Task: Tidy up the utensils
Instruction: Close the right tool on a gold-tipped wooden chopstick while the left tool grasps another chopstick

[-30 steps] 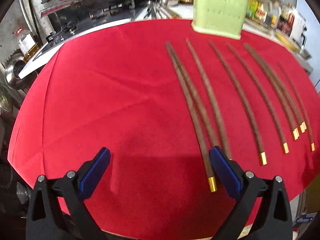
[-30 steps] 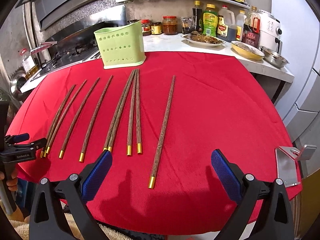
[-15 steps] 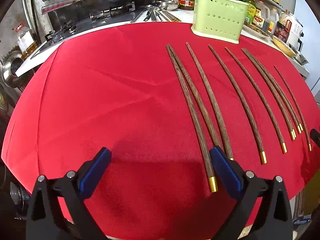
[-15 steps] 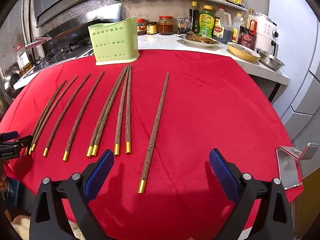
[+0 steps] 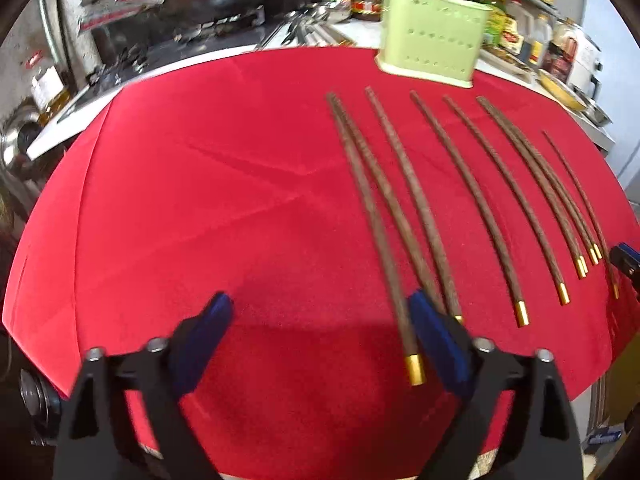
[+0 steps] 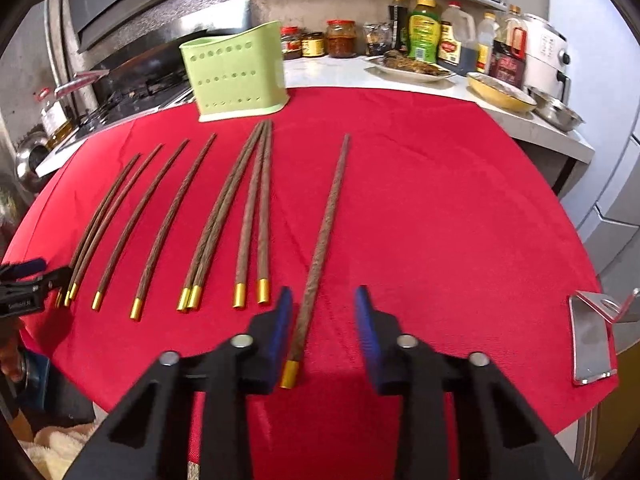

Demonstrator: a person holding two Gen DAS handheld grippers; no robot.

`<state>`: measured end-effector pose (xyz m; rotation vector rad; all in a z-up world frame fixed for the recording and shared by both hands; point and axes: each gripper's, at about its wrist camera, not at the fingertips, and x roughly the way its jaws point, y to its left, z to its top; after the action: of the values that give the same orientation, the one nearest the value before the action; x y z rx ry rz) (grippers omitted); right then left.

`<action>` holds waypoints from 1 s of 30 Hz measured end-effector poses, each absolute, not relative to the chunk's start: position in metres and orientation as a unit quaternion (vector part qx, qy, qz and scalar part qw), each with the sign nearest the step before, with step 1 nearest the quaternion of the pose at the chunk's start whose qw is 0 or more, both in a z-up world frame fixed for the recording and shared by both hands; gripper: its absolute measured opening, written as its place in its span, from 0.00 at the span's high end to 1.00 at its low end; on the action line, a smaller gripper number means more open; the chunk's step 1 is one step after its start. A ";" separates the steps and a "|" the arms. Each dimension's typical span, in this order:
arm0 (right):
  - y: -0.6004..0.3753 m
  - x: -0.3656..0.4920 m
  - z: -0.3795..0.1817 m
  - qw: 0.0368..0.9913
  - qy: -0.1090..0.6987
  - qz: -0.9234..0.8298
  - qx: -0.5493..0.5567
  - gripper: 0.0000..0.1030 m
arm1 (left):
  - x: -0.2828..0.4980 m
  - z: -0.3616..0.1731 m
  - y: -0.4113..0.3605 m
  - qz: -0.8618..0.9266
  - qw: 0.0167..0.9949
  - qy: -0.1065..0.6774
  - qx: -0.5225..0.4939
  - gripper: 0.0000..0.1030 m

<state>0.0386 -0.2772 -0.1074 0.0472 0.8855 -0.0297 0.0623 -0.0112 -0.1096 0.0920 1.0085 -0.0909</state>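
Several brown chopsticks with gold ends lie in a row on the red cloth [image 6: 440, 216]. A green perforated utensil holder [image 6: 234, 76] stands at the far edge; it also shows in the left wrist view [image 5: 430, 54]. My right gripper [image 6: 324, 320] is open, its jaws partly narrowed, one on each side of the gold end of the rightmost chopstick [image 6: 320, 256], whose end lies close to the left pad. My left gripper [image 5: 320, 332] is open and empty; its right pad sits beside the gold end of the leftmost chopstick [image 5: 376, 236].
A stove and pans [image 5: 180, 20] stand at the back left. Bottles, jars and dishes [image 6: 420, 40] line the counter behind the cloth. A metal bracket [image 6: 592, 336] lies at the cloth's right edge. The left gripper shows at the left of the right wrist view [image 6: 24, 284].
My right gripper has moved left over the rightmost chopstick and its jaws have narrowed around the gold end. My left gripper has shifted slightly; the view blurs.
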 end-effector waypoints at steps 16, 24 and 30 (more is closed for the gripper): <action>-0.278 0.022 -0.114 0.910 0.413 -0.032 0.017 0.79 | 0.038 -0.105 -0.034 -0.128 0.866 0.478 0.074 0.83; -0.274 0.018 -0.116 0.912 0.408 -0.020 0.014 0.76 | 0.044 -0.105 -0.018 -0.069 0.874 0.473 0.089 0.83; -0.273 0.010 -0.116 0.916 0.399 -0.027 0.006 0.84 | 0.036 -0.105 -0.020 -0.069 0.875 0.467 0.104 0.83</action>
<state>0.0100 -0.2729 -0.1164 0.0124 0.8215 -0.0564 0.0364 -0.0198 -0.1047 0.2170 0.9755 -0.1439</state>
